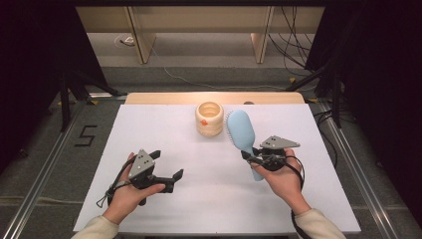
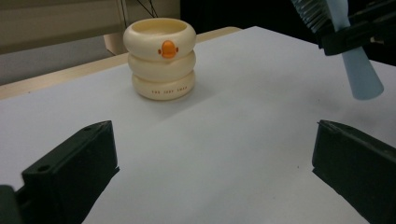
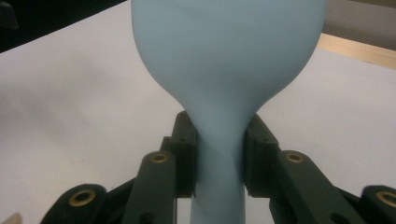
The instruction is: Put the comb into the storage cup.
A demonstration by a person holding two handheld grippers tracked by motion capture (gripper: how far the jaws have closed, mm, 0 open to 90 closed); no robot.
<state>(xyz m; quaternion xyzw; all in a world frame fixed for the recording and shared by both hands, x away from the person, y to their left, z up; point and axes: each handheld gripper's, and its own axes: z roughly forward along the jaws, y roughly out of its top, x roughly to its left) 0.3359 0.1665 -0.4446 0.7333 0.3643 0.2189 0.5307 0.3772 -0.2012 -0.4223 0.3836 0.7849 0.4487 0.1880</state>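
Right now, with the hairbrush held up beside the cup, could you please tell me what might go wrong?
1. The right gripper pinches only the narrow neck of the blue hairbrush, so the heavy head might pivot or slip.
2. The brush head hangs close beside the cream ringed cup; a sideways swing could knock it over.
3. The left gripper stands open and apart, so nothing steadies the cup.

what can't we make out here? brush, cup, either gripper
- Cup: inside hidden by its rim in the left gripper view; small lettering too small to read.
- Hairbrush: right gripper view shows its smooth back, bristles face away; head cut off at top edge.
- Right gripper: jaw contact hidden by its grey plate in the high view.
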